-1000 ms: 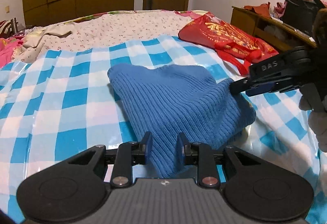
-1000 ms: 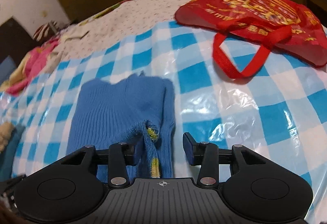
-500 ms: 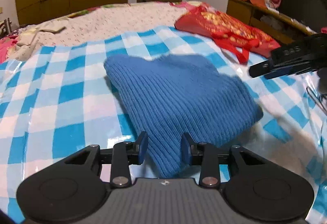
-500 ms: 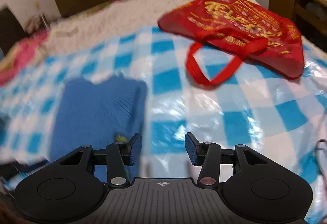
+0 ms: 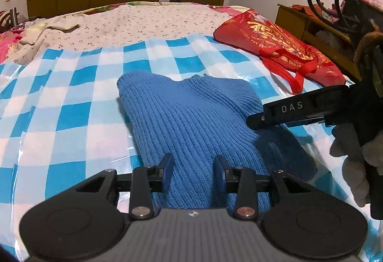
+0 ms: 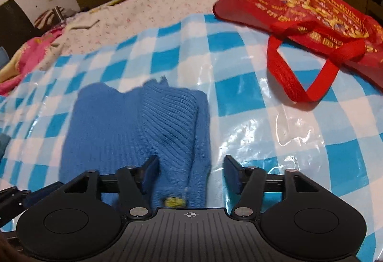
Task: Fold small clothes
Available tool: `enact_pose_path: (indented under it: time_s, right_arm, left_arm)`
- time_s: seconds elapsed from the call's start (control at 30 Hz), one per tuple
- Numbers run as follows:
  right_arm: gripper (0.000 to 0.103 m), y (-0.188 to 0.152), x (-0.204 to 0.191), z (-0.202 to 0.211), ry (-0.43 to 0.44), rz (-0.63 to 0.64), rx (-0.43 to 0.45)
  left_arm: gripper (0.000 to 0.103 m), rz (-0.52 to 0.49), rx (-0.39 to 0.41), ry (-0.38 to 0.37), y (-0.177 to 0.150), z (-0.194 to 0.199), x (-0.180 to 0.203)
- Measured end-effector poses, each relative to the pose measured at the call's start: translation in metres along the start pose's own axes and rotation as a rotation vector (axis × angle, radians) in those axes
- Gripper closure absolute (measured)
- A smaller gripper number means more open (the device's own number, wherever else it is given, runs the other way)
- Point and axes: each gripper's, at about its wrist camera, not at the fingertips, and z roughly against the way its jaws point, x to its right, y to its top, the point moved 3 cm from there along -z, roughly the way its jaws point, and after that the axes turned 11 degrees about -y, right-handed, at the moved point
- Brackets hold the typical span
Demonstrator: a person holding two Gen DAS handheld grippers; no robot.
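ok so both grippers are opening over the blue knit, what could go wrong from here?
1. The left hand-held gripper has just been opening with the blue sweater between its open jaws; pulling back may snag the knit and undo the fold.
2. The right hand-held gripper, also just opened, straddles the sweater's edge; same risk.
3. The glossy checked plastic sheet looks slippery, so the sweater might slide.

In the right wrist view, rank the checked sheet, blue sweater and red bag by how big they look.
1. checked sheet, clearly largest.
2 and 3. blue sweater and red bag: about alike; the bag is cut off and farther away, so unranked.
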Motion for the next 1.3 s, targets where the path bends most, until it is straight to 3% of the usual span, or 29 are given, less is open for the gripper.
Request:
enact_pose_path:
  time_s: [0.23, 0.33, 0.53, 0.67, 0.83, 1.0, 1.17, 1.3]
  right_arm:
    - [0.041, -0.006, 0.012, 0.001, 0.119, -0.063, -0.031]
    - [0.039, -0.008, 0.010, -0.002, 0.172, -0.059, -0.054]
    - [0.038, -0.009, 0.005, -0.006, 0.196, -0.077, -0.075]
    - [0.038, -0.014, 0.005, -0.007, 0.217, -0.073, -0.075]
    - [0.038, -0.013, 0.000, -0.010, 0.213, -0.058, -0.088]
    - [0.039, -0.013, 0.008, -0.010, 0.256, -0.097, -0.105]
    - [0.038, -0.016, 0.005, -0.012, 0.249, -0.091, -0.105]
    - [0.038, -0.014, 0.000, -0.013, 0.231, -0.074, -0.108]
  left_arm:
    - [0.054, 0.107, -0.001, -0.060, 0.005, 0.003, -0.019]
    - [0.047, 0.113, -0.014, -0.065, 0.004, -0.004, -0.017]
    - [0.046, 0.131, 0.071, -0.027, 0.010, 0.015, -0.025]
    - [0.045, 0.206, 0.041, 0.001, 0.005, 0.010, -0.047]
    - [0.046, 0.240, 0.027, -0.025, 0.000, -0.002, -0.046]
    - [0.045, 0.255, 0.042, -0.108, -0.001, 0.004, -0.048]
    - [0.029, 0.277, -0.009, -0.113, -0.003, -0.015, -0.052]
    - [0.024, 0.283, -0.021, -0.120, -0.005, -0.021, -0.057]
